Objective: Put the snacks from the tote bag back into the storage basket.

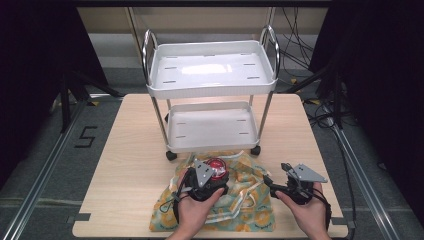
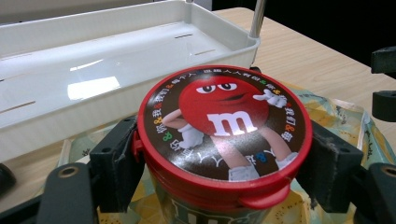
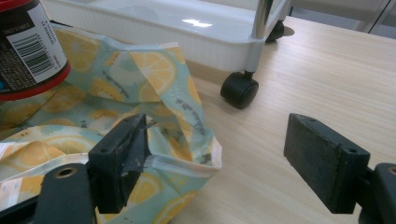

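1. Table (image 1: 125, 150) stretches bare left and right of a white two-shelf cart (image 1: 212, 67), which stands on black casters at the middle; both shelves are empty, and the near edge lies just behind the hands.
2. Cloth (image 1: 240, 200), lemon-printed, lies crumpled in front of the cart, its far edge close to the casters (one caster (image 3: 239, 89) stands just past the cloth's corner).
3. Left gripper (image 1: 212, 175) is clamped on a can (image 2: 223, 126), a jaw pressed against each side just under the red lid.
4. Can stands upright over the cloth, long axis vertical, lid up, near the cart's lower shelf.
5. Right gripper (image 3: 224, 158) gapes wide with nothing between the jaws; one jaw is over the cloth's edge, the other above bare wood.
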The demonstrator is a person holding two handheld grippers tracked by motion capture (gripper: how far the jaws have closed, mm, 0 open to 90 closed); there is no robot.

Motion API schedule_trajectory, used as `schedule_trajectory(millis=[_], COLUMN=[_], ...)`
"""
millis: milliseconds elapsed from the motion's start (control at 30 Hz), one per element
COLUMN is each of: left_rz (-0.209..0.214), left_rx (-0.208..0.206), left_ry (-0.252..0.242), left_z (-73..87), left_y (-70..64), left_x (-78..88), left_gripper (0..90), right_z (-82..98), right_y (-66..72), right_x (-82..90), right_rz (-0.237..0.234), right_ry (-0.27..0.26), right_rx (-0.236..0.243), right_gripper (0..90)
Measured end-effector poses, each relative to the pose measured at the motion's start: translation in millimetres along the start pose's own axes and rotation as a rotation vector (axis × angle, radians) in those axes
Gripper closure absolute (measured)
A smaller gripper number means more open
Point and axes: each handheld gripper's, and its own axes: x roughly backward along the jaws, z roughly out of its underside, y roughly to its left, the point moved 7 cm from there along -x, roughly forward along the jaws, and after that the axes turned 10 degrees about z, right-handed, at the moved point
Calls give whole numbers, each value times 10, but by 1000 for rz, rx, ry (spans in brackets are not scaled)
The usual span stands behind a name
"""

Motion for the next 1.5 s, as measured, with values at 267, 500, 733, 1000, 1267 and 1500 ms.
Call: schedule_trajectory(millis=[267, 500, 733, 1000, 1267, 1500], left_rz=[-16, -18, -16, -24, -30, -36], left_rx=[-2, 2, 5, 2, 2, 4], left_ry=[-5, -6, -12, -17, -19, -27], left_z=[-32, -40, -58, -102, -133, -164], left_y=[18, 28, 44, 58, 90, 113], left_x=[24, 27, 29, 53, 73, 87], left_gripper=[237, 237, 237, 237, 238, 238], right_z=[2, 0, -4, -4, 1, 1], right_y=[3, 11, -3, -5, 7, 13], right_x=[8, 2, 5, 6, 8, 4], right_rz=[1, -15, 0, 1, -10, -15], right_ry=[5, 3, -2, -3, 6, 4], right_rx=[3, -1, 10, 11, 2, 2], right_gripper=[230, 230, 230, 229, 229, 229])
